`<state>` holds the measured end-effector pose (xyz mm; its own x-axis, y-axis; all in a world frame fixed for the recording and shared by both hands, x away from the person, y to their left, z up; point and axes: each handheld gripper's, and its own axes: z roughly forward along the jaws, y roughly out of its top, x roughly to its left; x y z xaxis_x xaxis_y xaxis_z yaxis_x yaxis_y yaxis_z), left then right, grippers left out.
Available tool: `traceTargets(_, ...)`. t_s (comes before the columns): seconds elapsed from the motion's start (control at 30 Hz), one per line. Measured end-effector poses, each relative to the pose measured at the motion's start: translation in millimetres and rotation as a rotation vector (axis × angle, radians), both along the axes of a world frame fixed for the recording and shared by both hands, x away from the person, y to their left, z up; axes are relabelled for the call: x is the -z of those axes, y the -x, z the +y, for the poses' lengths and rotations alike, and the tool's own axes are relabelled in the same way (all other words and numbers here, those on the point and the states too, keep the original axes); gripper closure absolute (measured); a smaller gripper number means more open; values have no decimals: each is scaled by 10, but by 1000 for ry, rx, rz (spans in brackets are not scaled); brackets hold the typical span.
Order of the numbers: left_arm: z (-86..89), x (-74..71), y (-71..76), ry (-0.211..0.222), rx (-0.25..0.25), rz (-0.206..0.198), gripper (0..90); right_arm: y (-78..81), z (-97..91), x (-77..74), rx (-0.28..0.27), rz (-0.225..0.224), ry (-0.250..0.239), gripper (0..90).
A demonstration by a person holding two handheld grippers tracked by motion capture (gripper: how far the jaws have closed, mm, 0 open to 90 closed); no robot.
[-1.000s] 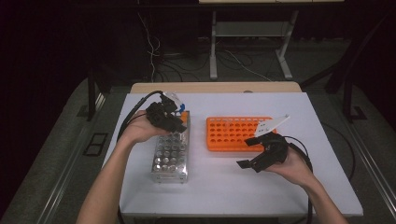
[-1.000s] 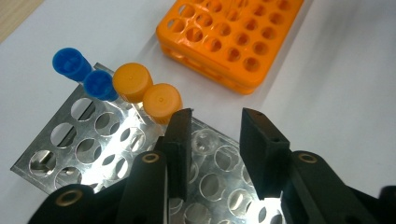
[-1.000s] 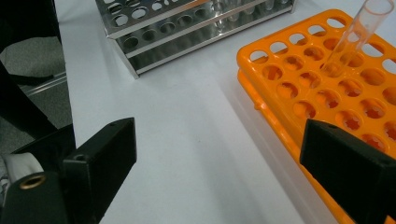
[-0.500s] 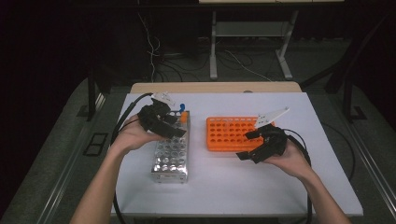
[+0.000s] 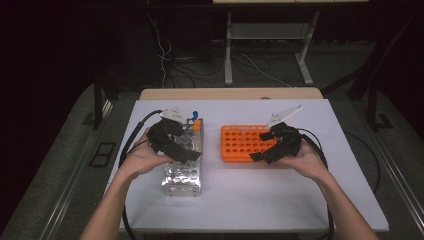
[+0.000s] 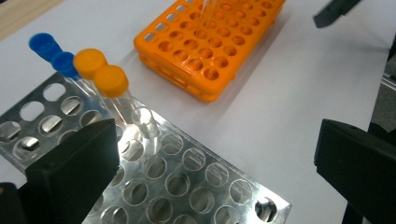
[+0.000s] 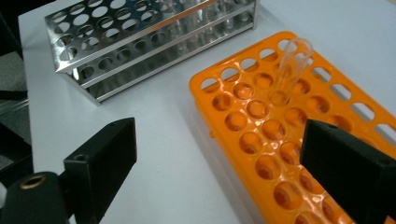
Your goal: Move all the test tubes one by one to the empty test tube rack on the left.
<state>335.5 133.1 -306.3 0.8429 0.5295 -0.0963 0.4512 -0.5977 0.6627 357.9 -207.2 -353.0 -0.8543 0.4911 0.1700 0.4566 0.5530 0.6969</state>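
Tubes (image 6: 109, 91) with orange and blue caps stand in the far corner of the steel rack (image 5: 183, 159), which lies on the white table (image 5: 250, 200) at the left. In the left gripper view they rise at about 11 o'clock from the left gripper (image 6: 219, 163), just beyond its left finger (image 6: 74, 172) and apart from it; nothing lies between the two fingers but rack holes and bare table. Those fingers have just been opening and now stand wide. In the high view the left gripper (image 5: 176, 145) hangs over the rack's far half, with the caps (image 5: 196, 122) at its 1 o'clock.

One clear, uncapped tube (image 7: 290, 70) stands tilted in a hole of the orange rack (image 5: 247, 142), to the right of the steel one. In the right gripper view it sits at about 1 o'clock from the right gripper (image 7: 219, 163), ahead of the fingers and clear of both; the right finger (image 7: 350, 172) lies over the orange rack's near holes, the left finger (image 7: 100, 163) over bare table. These fingers are wide too, holding nothing. In the high view the right gripper (image 5: 272, 145) rests at the orange rack's right end.
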Motion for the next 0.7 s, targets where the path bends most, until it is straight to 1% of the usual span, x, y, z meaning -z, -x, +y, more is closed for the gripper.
traceTargets(0.13,-9,38,44,10,8,3,0,-83,17,-1,9,-15,-15,104)
traceTargets(0.23,-23,63,74,12,18,5,0,-141,44,10,17,-26,-7,104)
traceTargets(0.43,-48,93,126,16,36,5,0,-271,88,67,27,-13,-3,104)
traceTargets(0.7,-67,102,151,8,50,3,0,-422,138,235,59,13,21,105)
